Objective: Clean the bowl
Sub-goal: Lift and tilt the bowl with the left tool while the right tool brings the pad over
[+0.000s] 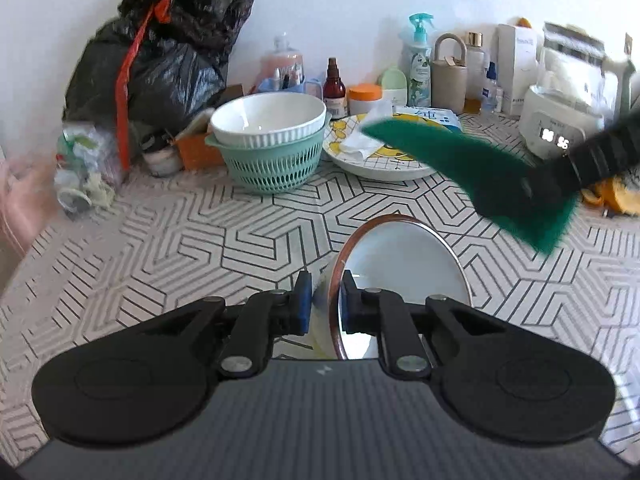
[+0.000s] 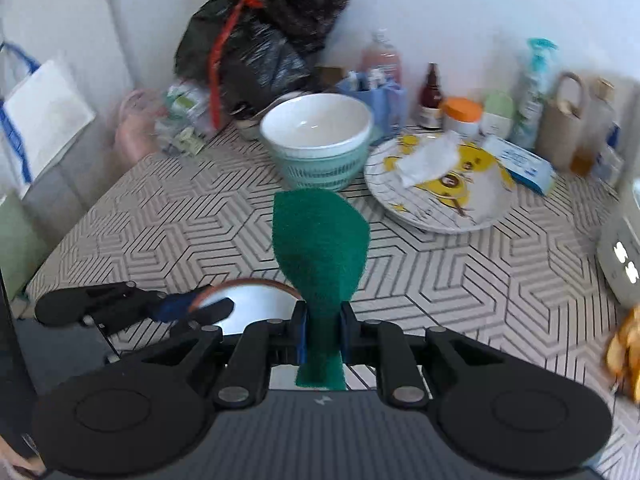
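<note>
Left gripper (image 1: 325, 300): blue pads pinched on the rim of a small bowl (image 1: 404, 272), one finger outside the wall, one inside. Bowl held tilted on edge above the patterned table (image 1: 200, 240), brown rim, pale inside facing right.

Right gripper (image 2: 323, 330): fingers clamped on the lower end of a green scouring pad (image 2: 320, 236), which stands up and fans out ahead of the fingers. In the left view the pad (image 1: 480, 168) hangs just above and to the right of the bowl, not touching it; motion-blurred.

Right view alone shows the left gripper (image 2: 200, 308) from the side, with the bowl (image 2: 248, 304) low beside the pad, and a white bag with blue handles (image 2: 44, 120) at far left. Left view alone shows white boxes (image 1: 516, 64) at the back right.

Both views: white bowl (image 1: 268, 120) nested in a teal basket (image 1: 272, 160), yellow-patterned plate (image 1: 400, 168) holding tissue, black rubbish bag (image 1: 160, 40), bottles along the wall.

Writing: lit digits on a white appliance (image 1: 560, 128), too blurred to read. Bottle labels illegible.
</note>
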`<state>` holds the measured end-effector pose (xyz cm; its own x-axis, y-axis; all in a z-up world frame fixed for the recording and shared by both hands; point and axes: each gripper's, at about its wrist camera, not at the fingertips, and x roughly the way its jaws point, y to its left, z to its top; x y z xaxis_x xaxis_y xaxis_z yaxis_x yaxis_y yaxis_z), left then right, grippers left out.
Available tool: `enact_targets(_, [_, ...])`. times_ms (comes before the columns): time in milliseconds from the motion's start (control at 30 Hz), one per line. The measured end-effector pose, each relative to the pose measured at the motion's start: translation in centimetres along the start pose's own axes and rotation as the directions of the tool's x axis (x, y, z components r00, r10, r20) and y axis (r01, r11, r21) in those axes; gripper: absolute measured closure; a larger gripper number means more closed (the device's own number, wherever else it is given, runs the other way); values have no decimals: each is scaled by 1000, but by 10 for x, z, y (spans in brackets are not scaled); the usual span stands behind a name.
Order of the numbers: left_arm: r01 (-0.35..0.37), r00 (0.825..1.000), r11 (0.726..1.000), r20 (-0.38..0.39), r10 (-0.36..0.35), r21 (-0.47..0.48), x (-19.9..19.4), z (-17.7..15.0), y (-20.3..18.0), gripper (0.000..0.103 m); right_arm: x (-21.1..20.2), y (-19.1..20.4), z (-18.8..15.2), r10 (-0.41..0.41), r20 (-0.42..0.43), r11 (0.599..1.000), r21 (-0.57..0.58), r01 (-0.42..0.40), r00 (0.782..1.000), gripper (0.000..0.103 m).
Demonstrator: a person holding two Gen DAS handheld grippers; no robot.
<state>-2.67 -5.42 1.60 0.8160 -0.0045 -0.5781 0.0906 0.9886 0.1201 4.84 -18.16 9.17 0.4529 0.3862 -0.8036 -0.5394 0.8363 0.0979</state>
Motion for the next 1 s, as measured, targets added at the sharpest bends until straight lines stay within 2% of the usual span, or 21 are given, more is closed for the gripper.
enact_targets(200, [7,998,999,56,-10,50,-8,-8,-10,90,21,19,18,22,-70,998,-65,-26,997,87])
enact_targets(467, [-21,998,997,53,17,77,-6,-10,-11,90,34,23,17,41,-113,996,-78,-50,993,87])
enact_targets(700, [5,997,998,75,-10,68,-5,-11,-7,90,37,22,11,71,-148,994,-70,-82,986,86])
enact_targets(833, [12,995,997,94,-20,83,-5,-13,-8,90,39,21,7,76,-143,995,-57,-85,987,86])
enact_targets(1000, [-2,994,993,112,-12,121,-6,-16,-12,90,27,5,17,128,-98,992,17,-127,987,86])
